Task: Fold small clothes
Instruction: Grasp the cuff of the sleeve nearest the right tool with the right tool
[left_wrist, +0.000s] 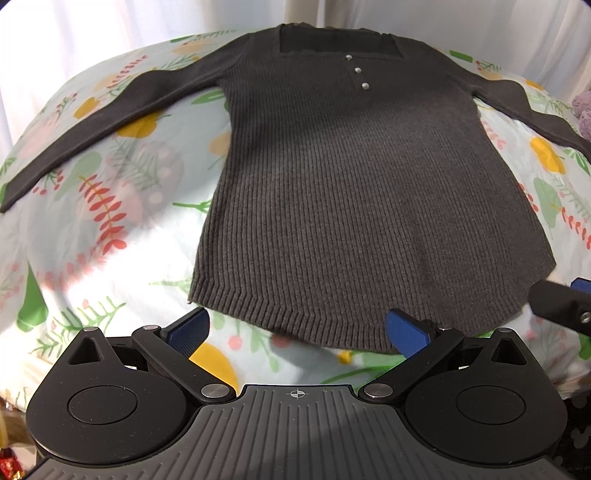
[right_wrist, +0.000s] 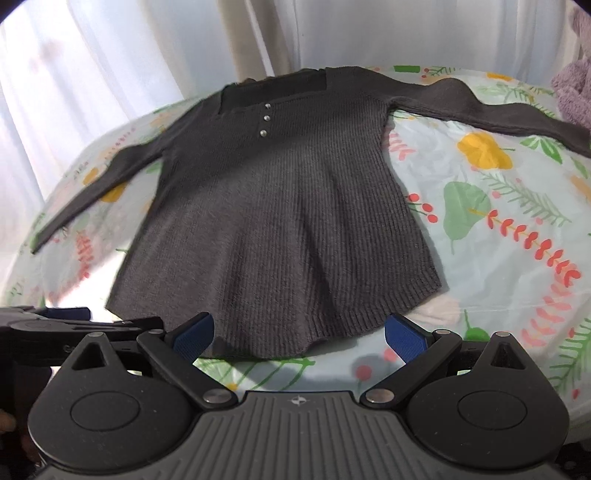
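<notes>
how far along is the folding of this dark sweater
Done: the dark ribbed sweater lies flat, front up, on the floral sheet with both sleeves spread out. In hand: nothing; the left tongs and right tongs are open at the hem, gripping no cloth. Left: every fold; no sleeve or side is turned in yet.

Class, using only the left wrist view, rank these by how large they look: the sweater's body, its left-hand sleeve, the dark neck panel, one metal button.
1. Sweater body
2. Left-hand sleeve
3. Neck panel
4. Button

The fisheye shrinks far things, so the panel and button look smaller than they are.
</notes>
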